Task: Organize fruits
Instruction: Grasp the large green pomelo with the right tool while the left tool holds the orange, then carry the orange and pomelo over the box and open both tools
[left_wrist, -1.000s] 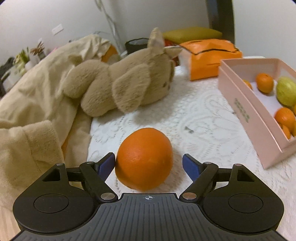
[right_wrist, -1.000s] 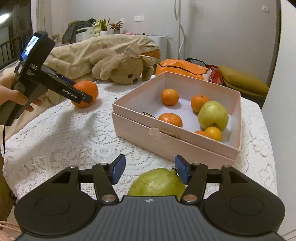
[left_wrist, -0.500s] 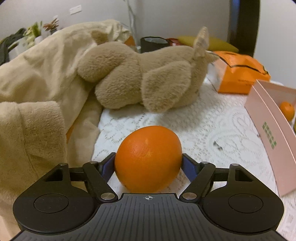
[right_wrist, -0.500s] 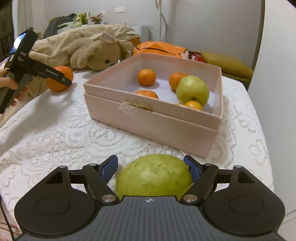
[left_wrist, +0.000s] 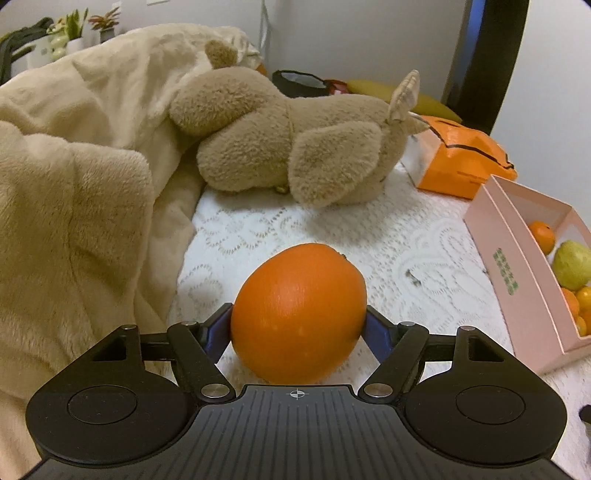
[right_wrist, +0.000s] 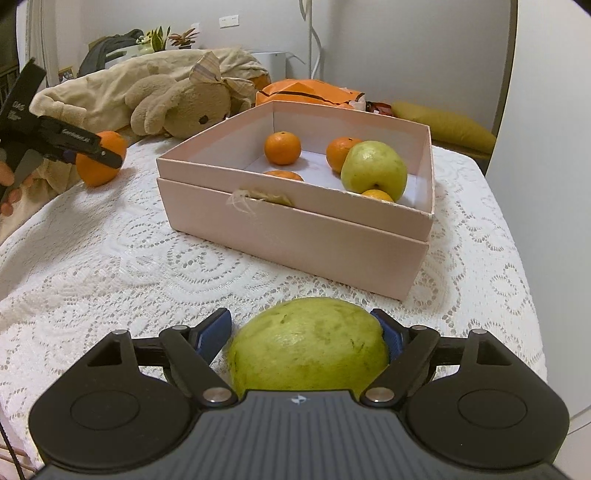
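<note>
My left gripper (left_wrist: 298, 325) is shut on a large orange (left_wrist: 298, 312), its blue pads pressed on both sides; the orange is at or just above the lace cloth. The same orange (right_wrist: 101, 158) shows far left in the right wrist view, held by the left gripper (right_wrist: 79, 146). My right gripper (right_wrist: 304, 332) straddles a green guava (right_wrist: 308, 349); the right pad touches it, the left pad stands slightly off. A pink box (right_wrist: 295, 229) beyond it holds several small oranges (right_wrist: 282, 147) and a green fruit (right_wrist: 373, 170); it also shows in the left wrist view (left_wrist: 524, 273).
A plush toy (left_wrist: 295, 147) lies behind the large orange, with a beige blanket (left_wrist: 74, 184) to the left. An orange bag (left_wrist: 461, 158) sits at the back. The table edge runs along the right side in the right wrist view.
The left gripper closed on the large orange and holds it. The right gripper moved forward around the green guava and its jaws narrowed.
</note>
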